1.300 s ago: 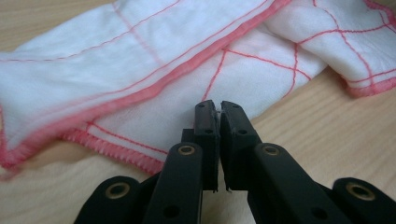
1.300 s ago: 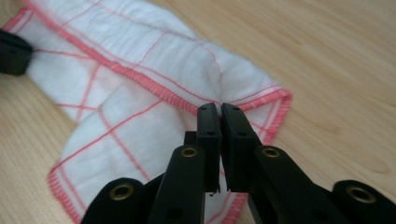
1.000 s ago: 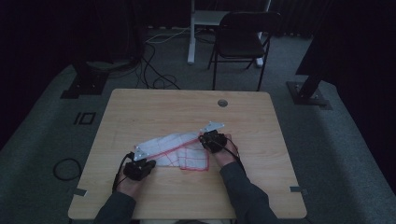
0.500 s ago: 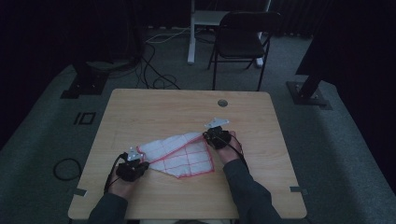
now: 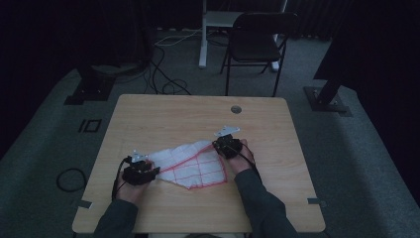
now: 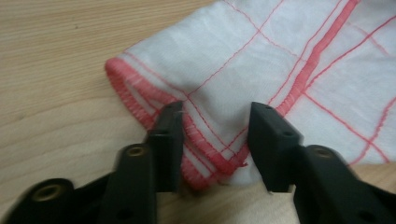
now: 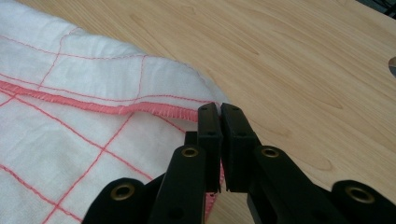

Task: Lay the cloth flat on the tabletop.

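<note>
Left tongs [image 6: 212,140] just opened astride cloth [image 6: 261,70] corner; right tongs [image 7: 219,140] clamped on hem. Soft, limp: grip hemmed corners.

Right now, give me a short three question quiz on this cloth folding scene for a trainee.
1. True or false: the left gripper is clamped on the cloth.
2. Which gripper pinches the cloth's hem: A left, B right, C both?
3. Fill in: the cloth is white with ____ lines.

Key
1. False. Its jaws have just been opening and stand apart, with the cloth's corner lying between them on the table.
2. B. The right jaws are shut on the red hem.
3. Red.
</note>
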The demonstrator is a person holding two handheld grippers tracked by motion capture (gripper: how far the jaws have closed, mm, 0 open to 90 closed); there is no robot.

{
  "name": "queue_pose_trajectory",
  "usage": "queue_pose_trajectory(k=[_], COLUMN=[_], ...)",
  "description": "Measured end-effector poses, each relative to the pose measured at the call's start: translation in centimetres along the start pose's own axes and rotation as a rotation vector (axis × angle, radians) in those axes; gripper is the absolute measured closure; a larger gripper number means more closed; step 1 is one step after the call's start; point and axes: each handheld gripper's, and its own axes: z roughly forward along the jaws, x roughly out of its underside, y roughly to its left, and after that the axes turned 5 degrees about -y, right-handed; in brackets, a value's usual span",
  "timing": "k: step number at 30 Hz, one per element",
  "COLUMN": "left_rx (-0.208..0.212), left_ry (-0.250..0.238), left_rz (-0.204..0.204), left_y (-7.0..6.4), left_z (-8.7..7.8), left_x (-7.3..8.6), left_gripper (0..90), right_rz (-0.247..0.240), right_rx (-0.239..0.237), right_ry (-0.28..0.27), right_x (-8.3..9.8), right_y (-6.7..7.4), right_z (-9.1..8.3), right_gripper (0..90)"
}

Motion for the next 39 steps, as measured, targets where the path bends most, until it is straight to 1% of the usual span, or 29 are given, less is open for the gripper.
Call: queue_pose_trajectory(k=[1,2,3,4,7,9,11,12,14,16,17,18,19,20,22,24,25,27,28,29,30,32,34,36,37,39], left_rx=[0.001,-0.011,-0.016,-0.015,-0.008,-0.015,-0.019,-0.017,-0.028,-0.062,-0.07,-0.075,-0.084,-0.09,-0.1,-0.11,-0.124,-0.148,-0.16,-0.162,-0.156,-0.166,-0.164,-0.16,-0.159,-0.158], left_ry=[-0.003,-0.009,-0.021,-0.039,-0.069,-0.087,-0.097,-0.099,-0.102,-0.102,-0.101,-0.1,-0.095,-0.094,-0.095,-0.103,-0.104,-0.123,-0.133,-0.136,-0.132,-0.127,-0.126,-0.126,-0.125,-0.119], left_rz=[0.0,0.002,-0.001,-0.005,0.004,-0.008,-0.022,-0.037,-0.058,-0.078,-0.09,-0.092,-0.091,-0.097,-0.112,-0.137,-0.156,-0.184,-0.195,-0.207,-0.209,-0.186,-0.181,-0.174,-0.171,-0.155], left_y=[-0.2,-0.2,-0.3,-0.3,0.0,0.4,1.2,1.6,2.4,3.1,3.4,3.7,3.9,4.1,4.5,4.9,5.1,5.4,5.5,5.7,5.7,5.6,5.5,5.5,5.4,5.4], left_z=[0.1,0.1,-0.1,-0.2,-0.6,-0.7,-0.6,-0.5,-0.2,0.2,0.4,0.7,1.0,1.2,1.7,2.1,2.2,2.2,2.2,2.2,2.2,2.2,2.1,1.9,1.9,1.8], left_x=[-0.1,-0.3,-0.5,-0.8,-2.0,-2.8,-3.7,-4.1,-4.9,-5.6,-5.9,-6.1,-6.4,-6.6,-6.8,-7.0,-7.1,-7.2,-7.2,-7.2,-7.2,-7.1,-7.0,-6.9,-6.8,-6.7], left_gripper=[68.6,76.3,82.3,85.8,86.2,86.1,86.1,86.0,85.9,85.0,85.0,85.0,85.0,85.0,84.9,83.0,80.8,78.7,76.1,74.8,74.7,73.9,73.6,73.5,73.5,73.6], right_rz=[0.0,0.001,0.006,0.007,0.007,0.024,0.033,0.033,0.029,0.014,0.014,0.005,-0.001,-0.017,-0.021,-0.014,-0.014,-0.023,-0.027,-0.026,-0.021,-0.024,-0.038,-0.057,-0.057,-0.07], right_rx=[-0.001,-0.001,-0.002,-0.003,-0.006,-0.018,-0.024,-0.023,-0.02,-0.011,-0.011,-0.01,-0.005,0.012,0.019,0.042,0.053,0.078,0.096,0.112,0.116,0.112,0.106,0.087,0.087,0.074], right_ry=[0.0,0.0,-0.002,-0.005,-0.008,-0.016,-0.02,-0.015,-0.01,0.0,0.0,0.003,0.008,0.021,0.022,0.021,0.022,0.025,0.026,0.029,0.03,0.028,0.023,0.017,0.017,0.021], right_x=[0.0,0.0,0.0,0.0,0.0,-0.1,-0.2,-0.4,-0.6,-1.1,-1.1,-1.3,-1.6,-2.1,-2.3,-2.8,-3.0,-3.4,-3.6,-3.7,-3.9,-4.0,-3.9,-3.7,-3.7,-3.5], right_y=[0.0,0.0,0.0,-0.1,-0.3,-0.6,-0.7,-0.9,-0.9,-1.1,-1.1,-1.1,-1.2,-1.3,-1.5,-1.7,-1.9,-2.0,-2.1,-2.2,-2.3,-2.2,-1.9,-1.5,-1.5,-1.2], right_z=[0.1,0.1,0.1,0.1,0.2,0.5,0.6,1.0,1.2,1.8,1.8,2.0,2.3,2.8,3.0,3.4,3.5,3.8,3.9,4.0,4.0,4.0,3.8,3.6,3.6,3.4], right_gripper=[87.6,87.6,87.6,87.5,87.5,87.5,87.5,87.7,87.7,87.7,87.7,87.7,87.7,87.6,87.6,86.9,86.4,83.0,79.8,79.3,79.3,78.6,78.2,77.9,77.9,77.4])
